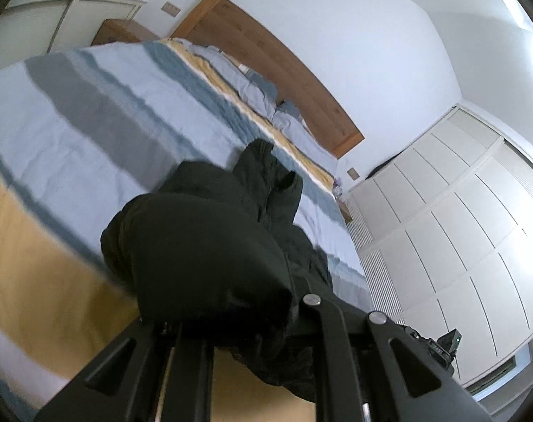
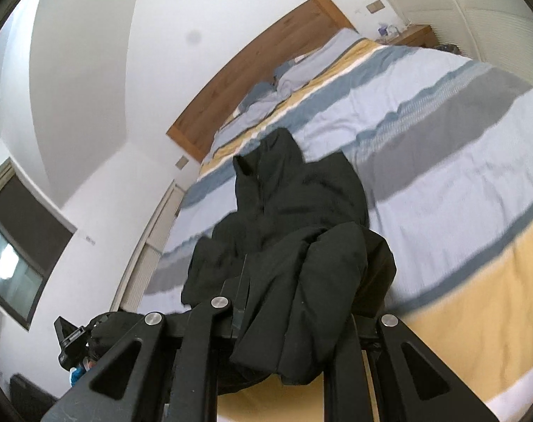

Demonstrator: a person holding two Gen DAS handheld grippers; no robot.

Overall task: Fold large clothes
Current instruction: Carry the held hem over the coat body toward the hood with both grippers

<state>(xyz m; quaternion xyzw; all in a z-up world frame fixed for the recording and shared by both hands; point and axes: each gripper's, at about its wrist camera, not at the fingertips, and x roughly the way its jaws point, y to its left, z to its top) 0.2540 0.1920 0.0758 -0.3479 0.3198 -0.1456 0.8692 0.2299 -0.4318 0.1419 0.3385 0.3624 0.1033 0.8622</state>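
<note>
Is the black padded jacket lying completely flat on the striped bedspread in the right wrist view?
No: the black padded jacket has its near end bunched and lifted off the striped bedspread at the right gripper.

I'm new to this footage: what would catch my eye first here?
A black jacket dominates, bunched in both the left gripper and the right gripper, with the rest trailing onto the bed. Beneath it lies a striped duvet in blue, grey and yellow, and a wooden headboard stands at the white wall.
</note>
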